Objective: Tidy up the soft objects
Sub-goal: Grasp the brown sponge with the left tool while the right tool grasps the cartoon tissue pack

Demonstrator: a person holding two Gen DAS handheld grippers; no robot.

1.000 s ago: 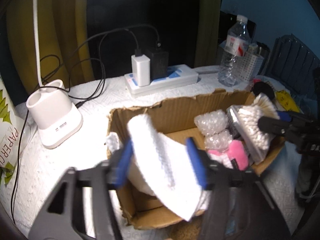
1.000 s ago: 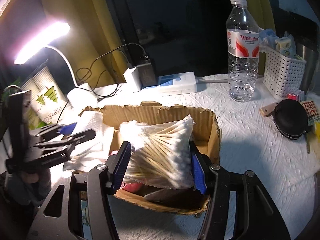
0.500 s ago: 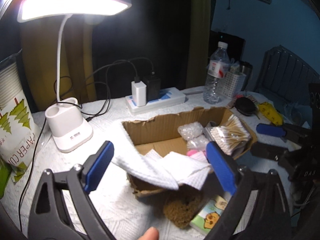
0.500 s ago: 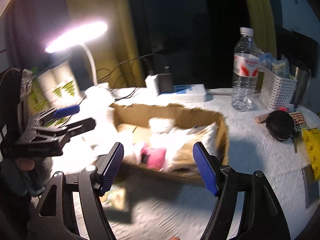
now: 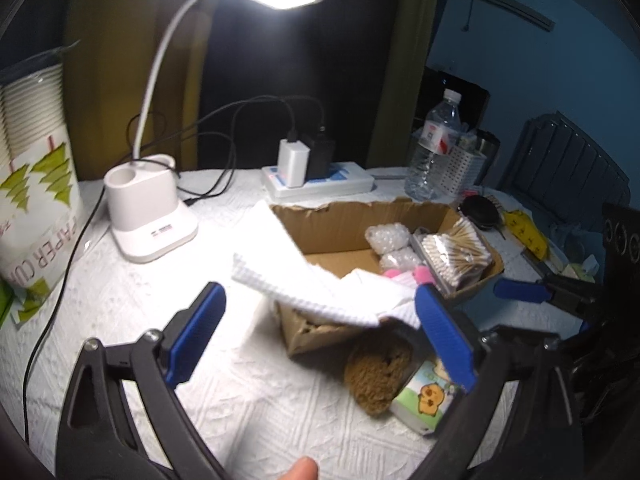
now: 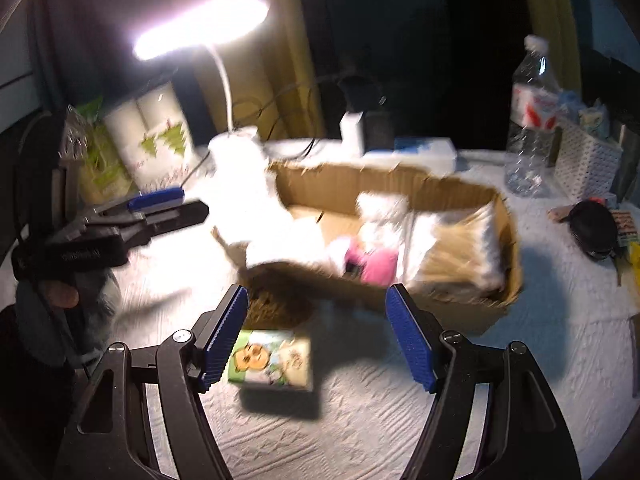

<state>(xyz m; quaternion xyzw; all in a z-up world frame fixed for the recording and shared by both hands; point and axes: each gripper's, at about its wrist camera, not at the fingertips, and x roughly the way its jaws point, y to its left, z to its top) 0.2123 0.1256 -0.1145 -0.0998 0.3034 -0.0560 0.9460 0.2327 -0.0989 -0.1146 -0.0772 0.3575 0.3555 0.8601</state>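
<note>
A cardboard box (image 5: 344, 224) (image 6: 400, 184) stands mid-table. A white cloth (image 5: 304, 280) (image 6: 256, 200) drapes over its left corner. Inside lie a bag of cotton swabs (image 5: 456, 252) (image 6: 460, 248), bubble-wrap bundles (image 5: 388, 240) and a pink item (image 6: 372, 266). A brown sponge (image 5: 378, 372) and a small tissue pack (image 5: 424, 396) (image 6: 272, 358) lie on the table in front of the box. My left gripper (image 5: 320, 336) is open and empty, back from the box. My right gripper (image 6: 316, 332) is open and empty above the tissue pack.
A lit desk lamp (image 5: 148, 216) stands at the left, with a pack of paper cups (image 5: 32, 184) beside it. A power strip with chargers (image 5: 316, 176) lies behind the box. A water bottle (image 5: 432, 148), a white basket (image 5: 460, 168) and a black pouch (image 6: 592, 232) stand at the right.
Both grippers opened, let go of the white cloth and the swab bag in the box, and pulled back and up from it.
</note>
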